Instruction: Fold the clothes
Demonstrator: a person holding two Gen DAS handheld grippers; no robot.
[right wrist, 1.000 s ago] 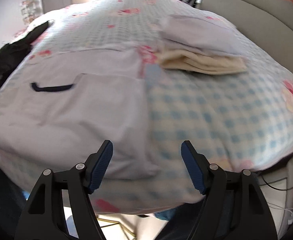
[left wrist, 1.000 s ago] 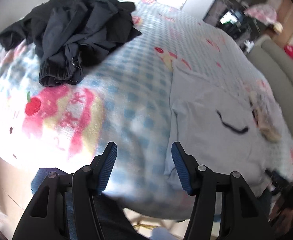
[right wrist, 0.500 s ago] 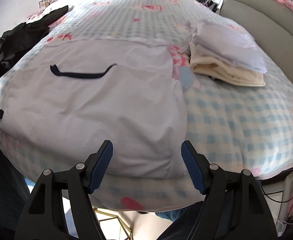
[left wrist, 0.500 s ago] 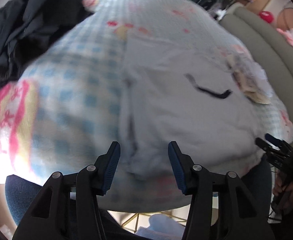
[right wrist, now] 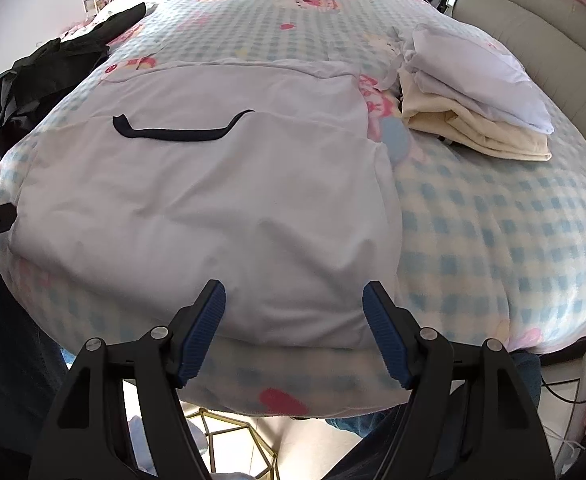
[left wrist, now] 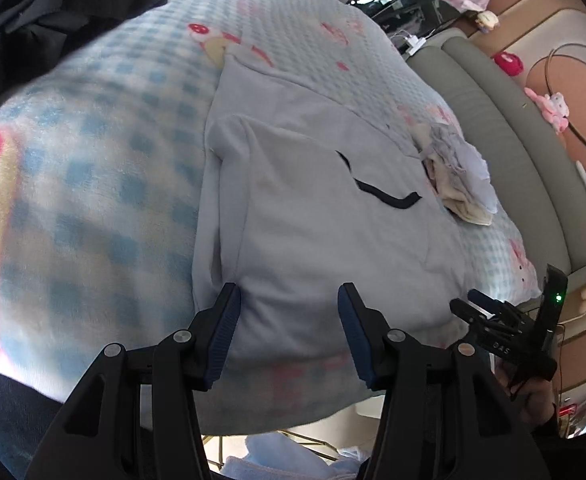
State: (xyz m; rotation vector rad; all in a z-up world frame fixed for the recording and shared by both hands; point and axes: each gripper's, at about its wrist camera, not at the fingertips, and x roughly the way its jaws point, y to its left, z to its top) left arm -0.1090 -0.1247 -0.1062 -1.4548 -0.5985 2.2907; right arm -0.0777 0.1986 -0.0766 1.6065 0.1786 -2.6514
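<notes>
In the left wrist view, the left gripper point(left wrist: 289, 328) had swung away from the dark clothes point(left wrist: 33, 20) it faced a second earlier and come down over the near left corner of the pale grey garment point(left wrist: 313, 200), which lay flat on the checked blanket point(left wrist: 93, 140). Its jaws, first narrowed and then widened a little, stood released with nothing between them; I judged a grab at the hem was next. The dark clothes were cut off at the frame edge, and the right gripper point(left wrist: 481, 308) showed only partly at the far right. In the right wrist view, the right gripper point(right wrist: 295, 328) had closed in on the garment's near right corner, jaws released and empty above the cloth. The folded stack point(right wrist: 473, 108) sat beside the garment; the garment's underside and any tucked sleeves were hidden.
</notes>
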